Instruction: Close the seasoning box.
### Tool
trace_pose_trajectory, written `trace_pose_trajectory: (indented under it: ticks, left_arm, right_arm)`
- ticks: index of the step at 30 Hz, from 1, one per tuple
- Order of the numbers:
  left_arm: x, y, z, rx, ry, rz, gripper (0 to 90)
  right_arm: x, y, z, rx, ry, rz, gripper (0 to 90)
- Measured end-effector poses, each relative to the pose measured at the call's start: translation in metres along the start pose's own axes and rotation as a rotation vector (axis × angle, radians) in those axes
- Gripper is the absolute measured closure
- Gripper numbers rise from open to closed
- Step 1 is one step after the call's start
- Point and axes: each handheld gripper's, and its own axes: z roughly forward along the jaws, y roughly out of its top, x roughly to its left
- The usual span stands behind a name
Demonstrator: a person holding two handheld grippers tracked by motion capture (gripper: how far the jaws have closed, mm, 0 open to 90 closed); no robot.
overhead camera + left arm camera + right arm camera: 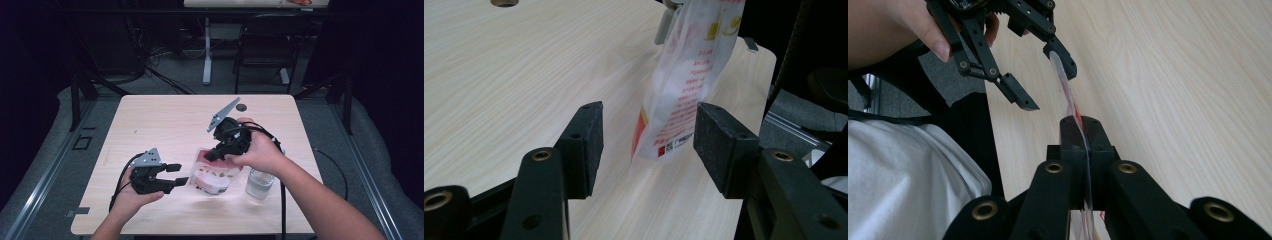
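OK, bag [215,175] hangs upright over table [165,120], long axis vertical, top edge pinched in clamped right gripper [212,154]. Left gripper [176,174] jaws wide, bag's lower corner between them, unpressed. Red print, QR code; text unreadable.

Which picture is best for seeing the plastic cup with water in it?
The high view shows it best: the clear plastic cup stands on the table just right of the printed snack bag, below the right gripper. In the left gripper view, a white scrap at the right edge may be it; I cannot tell. The right gripper view looks along the bag instead.
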Motion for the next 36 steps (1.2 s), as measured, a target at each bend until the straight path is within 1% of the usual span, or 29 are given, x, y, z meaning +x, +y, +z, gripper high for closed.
trace_pose_trajectory:
  ticks: [1,2,3,7,8,10,11,12,15,16,20,23,27,28,29,30,36]
  left_arm:
    - [0.000,0.000,0.002,0.001,-0.006,0.000,45.4]
    - [0.000,0.000,0.003,0.004,-0.012,0.002,45.3]
    - [-0.001,0.000,0.005,0.008,-0.015,0.006,44.9]
    - [-0.001,0.000,0.013,0.021,-0.025,0.011,44.8]
    - [-0.001,0.000,0.017,0.022,-0.028,0.007,44.9]
    - [-0.001,0.000,0.019,0.025,-0.033,0.005,44.9]
    - [-0.002,0.001,0.023,0.033,-0.042,0.013,44.9]
    - [-0.002,0.001,0.023,0.033,-0.042,0.013,44.9]
    - [-0.002,0.001,0.030,0.045,-0.051,0.025,44.8]
    - [-0.003,0.002,0.033,0.042,-0.056,0.027,44.7]
    - [-0.003,0.003,0.037,0.042,-0.063,0.033,44.7]
    - [-0.003,0.003,0.039,0.040,-0.067,0.035,44.5]
    - [-0.002,0.003,0.043,0.047,-0.075,0.035,43.9]
    - [-0.002,0.003,0.044,0.051,-0.079,0.032,44.0]
    - [-0.002,0.003,0.045,0.059,-0.076,0.035,44.0]
    - [-0.002,0.003,0.046,0.058,-0.084,0.036,44.0]
    - [-0.003,0.004,0.052,0.059,-0.102,0.037,43.8]
  right_arm:
    - [0.001,0.000,-0.001,-0.005,-0.006,0.005,90.0]
    - [0.000,0.000,-0.002,-0.005,-0.004,0.000,90.0]
    - [0.000,-0.001,-0.005,-0.017,-0.005,0.007,90.0]
    - [0.001,-0.002,-0.009,-0.023,-0.008,0.008,90.0]
    - [0.001,-0.001,-0.011,-0.018,-0.012,0.002,90.0]
    - [0.001,-0.002,-0.012,-0.030,-0.006,0.008,90.0]
    - [0.001,-0.002,-0.014,-0.023,-0.010,0.001,90.0]
    - [0.001,-0.002,-0.014,-0.023,-0.010,0.001,90.0]
    - [0.002,-0.002,-0.015,-0.029,-0.009,0.002,90.0]
    - [0.003,-0.002,-0.016,-0.032,-0.011,-0.004,90.0]
    - [0.003,-0.002,-0.016,-0.039,-0.010,-0.002,90.0]
    - [0.003,-0.002,-0.017,-0.033,-0.011,-0.002,90.0]
    - [0.003,-0.002,-0.018,-0.039,-0.007,-0.005,90.0]
    - [0.003,-0.002,-0.019,-0.033,-0.010,-0.013,90.0]
    - [0.003,-0.002,-0.019,-0.034,-0.011,-0.010,90.0]
    - [0.004,-0.002,-0.019,-0.043,-0.012,-0.006,90.0]
    - [0.005,0.000,-0.023,-0.042,-0.013,-0.020,90.0]
